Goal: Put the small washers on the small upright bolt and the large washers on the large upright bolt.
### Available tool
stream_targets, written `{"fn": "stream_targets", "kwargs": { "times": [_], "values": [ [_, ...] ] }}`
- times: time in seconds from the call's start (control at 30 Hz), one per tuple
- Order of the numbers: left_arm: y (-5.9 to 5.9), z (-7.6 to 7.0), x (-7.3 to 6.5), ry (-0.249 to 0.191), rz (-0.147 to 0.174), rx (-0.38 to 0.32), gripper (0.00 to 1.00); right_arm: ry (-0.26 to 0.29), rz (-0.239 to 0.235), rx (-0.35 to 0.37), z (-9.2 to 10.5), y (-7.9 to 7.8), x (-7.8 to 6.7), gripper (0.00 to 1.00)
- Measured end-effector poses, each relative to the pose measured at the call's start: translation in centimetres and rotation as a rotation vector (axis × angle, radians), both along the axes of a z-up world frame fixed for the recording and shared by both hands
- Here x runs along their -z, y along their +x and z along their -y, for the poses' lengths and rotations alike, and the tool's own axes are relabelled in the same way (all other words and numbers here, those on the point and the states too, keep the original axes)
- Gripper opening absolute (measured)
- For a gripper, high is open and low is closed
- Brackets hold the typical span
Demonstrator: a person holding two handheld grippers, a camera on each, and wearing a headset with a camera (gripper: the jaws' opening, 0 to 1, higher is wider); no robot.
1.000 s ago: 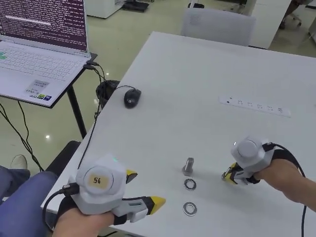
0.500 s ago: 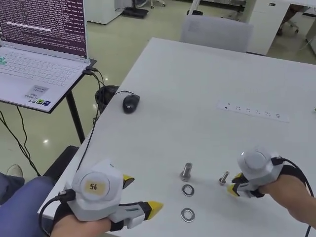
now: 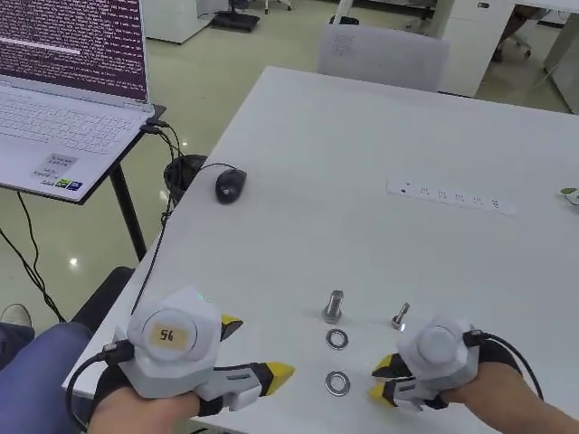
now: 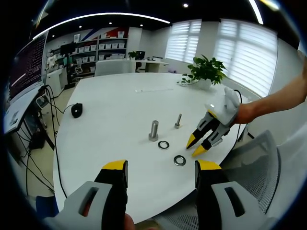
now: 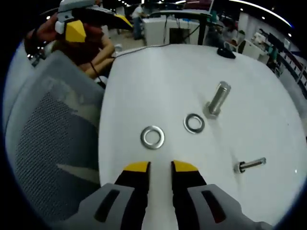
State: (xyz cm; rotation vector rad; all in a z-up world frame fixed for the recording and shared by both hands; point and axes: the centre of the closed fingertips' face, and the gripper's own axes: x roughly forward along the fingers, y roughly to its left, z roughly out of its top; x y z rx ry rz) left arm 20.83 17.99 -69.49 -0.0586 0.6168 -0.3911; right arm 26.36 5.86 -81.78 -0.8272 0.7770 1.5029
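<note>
Right gripper (image 5: pixel 160 166): jaws a narrow gap apart with nothing between them, low over the table (image 5: pixel 158 76), tips pointed toward the near washer.
Left gripper (image 4: pixel 161 165): jaws spread wide and empty, held by the table's near edge, well to the left of both washers.
Near washer (image 5: pixel 152 137): lies flat just ahead of the right gripper's tips and slightly to their left, touching nothing else.
Far washer (image 5: pixel 194 123): lies flat between the near washer and the large bolt, close to the bolt's foot.
Large bolt (image 5: pixel 217 99): upright with its wider end on the table; the shank is bare.
Small bolt (image 5: pixel 250 164): upright, near the right gripper's side; also bare.
Washer size: the two look much alike, so I cannot tell which bolt each one belongs on.
Step in hand: probably picking up the near washer with the right gripper.
Doing it well: open the jaws enough to straddle the ring. Shift the tips a little left so they centre on it. Bring them right down to the tabletop before closing, because a thin flat ring is likely to slip out of a high pinch. Grip across the rim and lift it level, so the hole can be lined up over a shank.
Risk: the small bolt stands close to the gripper's side, and a sideways swing could knock it over.
</note>
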Motion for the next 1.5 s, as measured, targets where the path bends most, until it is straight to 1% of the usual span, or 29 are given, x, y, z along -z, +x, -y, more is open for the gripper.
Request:
{"fn": "stream_targets", "kwargs": {
  "times": [0.07, 0.2, 0.27, 0.4, 0.67, 0.8, 0.87, 0.97, 1.1, 1.13, 1.23, 1.27, 1.33, 1.4, 1.47, 1.5],
  "values": [
    [-0.1, 0.0, 0.0, 0.002, 0.0, 0.002, 0.56, -0.014, 0.013, -0.045, -0.9, -0.5, 0.2, 0.2],
    [-0.2, -0.2, -0.2, 0.003, 0.004, -0.005, 0.56, -0.038, 0.02, -0.086, -2.2, -1.0, 0.6, 0.24],
    [-0.3, -0.5, -0.2, 0.001, 0.005, -0.011, 0.56, -0.058, 0.025, -0.106, -2.2, -1.1, 0.8, 0.27],
    [-0.3, -0.7, -0.1, 0.0, 0.006, -0.02, 0.56, -0.067, 0.033, -0.133, -2.6, -1.1, 0.8, 0.28],
    [-0.2, -0.5, -0.1, -0.003, 0.005, -0.015, 0.56, -0.086, 0.03, -0.172, -3.2, -0.9, 0.8, 0.29],
    [-0.1, -0.4, -0.1, -0.007, 0.006, -0.014, 0.56, -0.09, 0.033, -0.189, -3.2, -0.9, 0.8, 0.28],
    [0.0, -0.3, -0.2, -0.008, 0.006, -0.013, 0.56, -0.088, 0.034, -0.201, -3.2, -0.9, 0.7, 0.25],
    [0.0, -0.4, -0.2, -0.006, 0.007, -0.012, 0.56, -0.104, 0.039, -0.2, -3.0, -0.9, 0.7, 0.24],
    [0.0, -0.6, -0.2, -0.007, 0.008, -0.018, 0.55, -0.098, 0.036, -0.182, -2.9, -0.9, 0.7, 0.23],
    [-0.1, -0.6, -0.2, -0.006, 0.008, -0.019, 0.55, -0.092, 0.035, -0.178, -2.9, -0.9, 0.6, 0.23],
    [-0.2, -0.7, -0.1, -0.007, 0.004, -0.022, 0.55, -0.056, 0.022, -0.136, -3.2, -0.5, 0.1, 0.23],
    [-0.1, -0.8, -0.1, -0.01, 0.005, -0.023, 0.55, -0.053, 0.021, -0.131, -3.3, -0.4, 0.0, 0.23],
    [-0.1, -0.7, -0.2, -0.02, 0.005, -0.027, 0.56, -0.042, 0.024, -0.116, -3.4, 0.0, -0.4, 0.23],
    [-0.1, -0.7, -0.2, -0.016, 0.005, -0.025, 0.56, -0.03, 0.034, -0.1, -3.5, 0.6, -0.9, 0.23],
    [0.0, -0.7, -0.3, -0.016, 0.006, -0.024, 0.56, -0.013, 0.049, -0.082, -3.8, 1.4, -1.8, 0.23],
    [0.0, -0.7, -0.3, -0.016, 0.006, -0.023, 0.56, -0.002, 0.063, -0.068, -4.0, 2.0, -2.3, 0.23]
  ]
}}
